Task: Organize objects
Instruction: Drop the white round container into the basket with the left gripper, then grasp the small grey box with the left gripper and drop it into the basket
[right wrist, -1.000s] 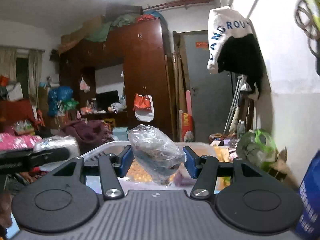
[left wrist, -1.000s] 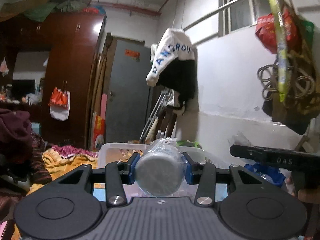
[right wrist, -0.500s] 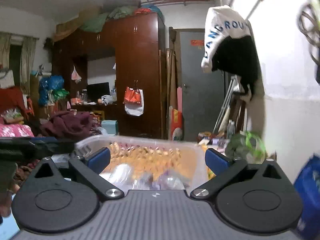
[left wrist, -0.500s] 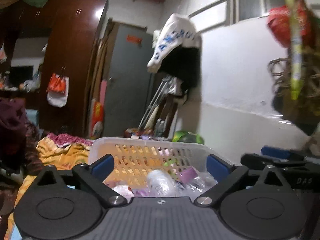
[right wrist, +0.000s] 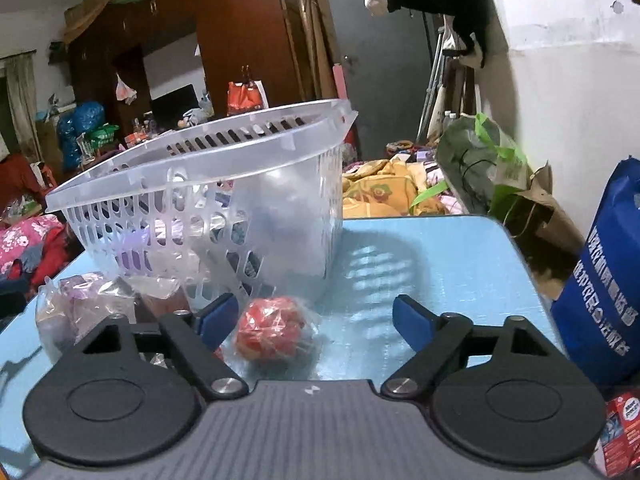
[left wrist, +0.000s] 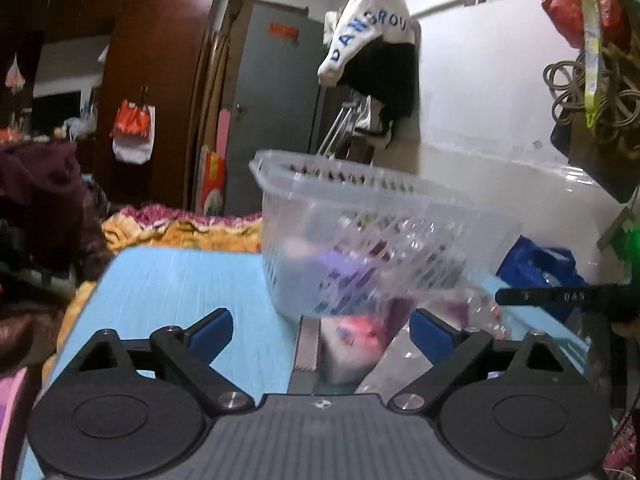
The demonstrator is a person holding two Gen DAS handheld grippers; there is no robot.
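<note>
Left wrist view: my left gripper [left wrist: 320, 330] is spread wide with nothing in it, low over the light-blue table [left wrist: 180, 280]; ahead and slightly right sits the clear plastic basket [left wrist: 360, 216], blurred, with wrapped items inside and more bagged items [left wrist: 352, 340] on the table just in front of it. Right wrist view, left to right: bagged items [right wrist: 80, 300] at the basket's [right wrist: 200, 184] base, a red object in clear wrap [right wrist: 272, 330] on the table between my released right gripper's [right wrist: 316, 320] fingers, untouched, blue bag [right wrist: 604, 280] at far right.
</note>
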